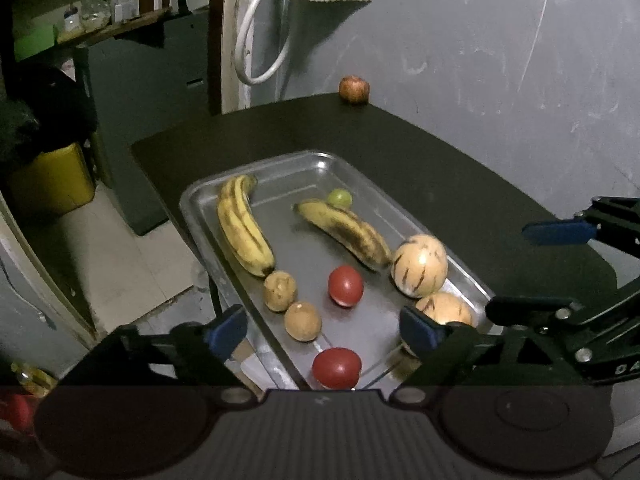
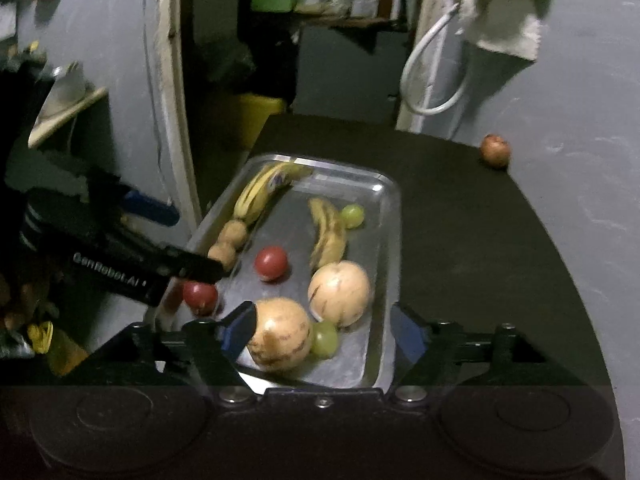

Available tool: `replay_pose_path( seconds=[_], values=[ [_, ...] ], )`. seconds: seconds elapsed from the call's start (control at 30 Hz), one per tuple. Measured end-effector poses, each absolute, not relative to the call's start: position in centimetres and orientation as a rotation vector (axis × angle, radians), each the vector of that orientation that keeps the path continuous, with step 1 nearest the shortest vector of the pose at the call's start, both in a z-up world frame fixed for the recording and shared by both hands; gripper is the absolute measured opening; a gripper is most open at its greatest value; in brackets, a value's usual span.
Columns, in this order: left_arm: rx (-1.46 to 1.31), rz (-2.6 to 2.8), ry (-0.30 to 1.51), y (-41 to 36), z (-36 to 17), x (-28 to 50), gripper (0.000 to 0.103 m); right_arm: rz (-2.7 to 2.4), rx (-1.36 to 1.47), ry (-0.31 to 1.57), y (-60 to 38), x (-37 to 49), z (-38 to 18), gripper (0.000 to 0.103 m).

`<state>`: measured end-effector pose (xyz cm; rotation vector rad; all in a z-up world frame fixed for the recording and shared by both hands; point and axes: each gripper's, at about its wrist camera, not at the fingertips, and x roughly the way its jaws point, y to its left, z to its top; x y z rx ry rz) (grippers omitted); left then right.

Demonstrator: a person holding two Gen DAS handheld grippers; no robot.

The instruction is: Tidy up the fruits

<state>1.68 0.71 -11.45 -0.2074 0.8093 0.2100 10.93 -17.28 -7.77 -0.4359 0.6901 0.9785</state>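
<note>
Lying in the rectangular steel tray (image 1: 280, 168) on the dark surface (image 1: 440, 160): 2 spotted yellow bananas (image 1: 244, 228), 2 red tomatoes (image 1: 346, 286), 2 brown round fruits (image 1: 280, 290), 2 pale striped melons (image 1: 419, 270) and a green grape (image 1: 340, 197). Sitting well apart from the tray, at the surface's far edge by the wall: a reddish apple (image 1: 354, 89). Hovering over the tray's near end with jaws apart and holding nothing: left gripper (image 1: 326, 332) and right gripper (image 2: 324, 332).
</note>
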Motion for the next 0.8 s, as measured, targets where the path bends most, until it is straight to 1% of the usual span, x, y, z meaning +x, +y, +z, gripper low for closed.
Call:
replay_pose_path(
  seconds=[0.03,0.13,0.17,0.3,0.33,0.53,0.8],
  values=[
    [-0.208,0.215,0.804,0.7,-11.0,1.5,0.097,0.976,-0.411,0.694,-17.6,11.0,-7.3,0.088],
    [-0.212,0.229,0.784,0.6,-9.7,1.0,0.102,0.958,-0.345,0.705,-18.2,11.2,-6.2,0.093],
    [-0.212,0.231,0.777,0.6,-9.3,0.9,0.102,0.947,-0.322,0.709,-18.5,11.2,-5.8,0.096],
    [-0.233,0.209,0.765,1.1,-8.2,0.6,0.103,0.905,-0.247,0.724,-19.5,10.9,-4.5,0.099],
    [-0.235,0.205,0.763,1.2,-8.0,0.6,0.103,0.89,-0.227,0.725,-19.8,10.8,-4.1,0.102],
    [-0.199,0.217,0.772,2.3,-7.2,0.6,0.103,0.792,-0.1,0.761,-20.8,9.6,-2.9,0.102],
    [-0.177,0.161,0.784,3.6,-7.2,-0.3,0.103,0.704,-0.061,0.801,-19.5,6.4,-3.0,0.102]
  ],
)
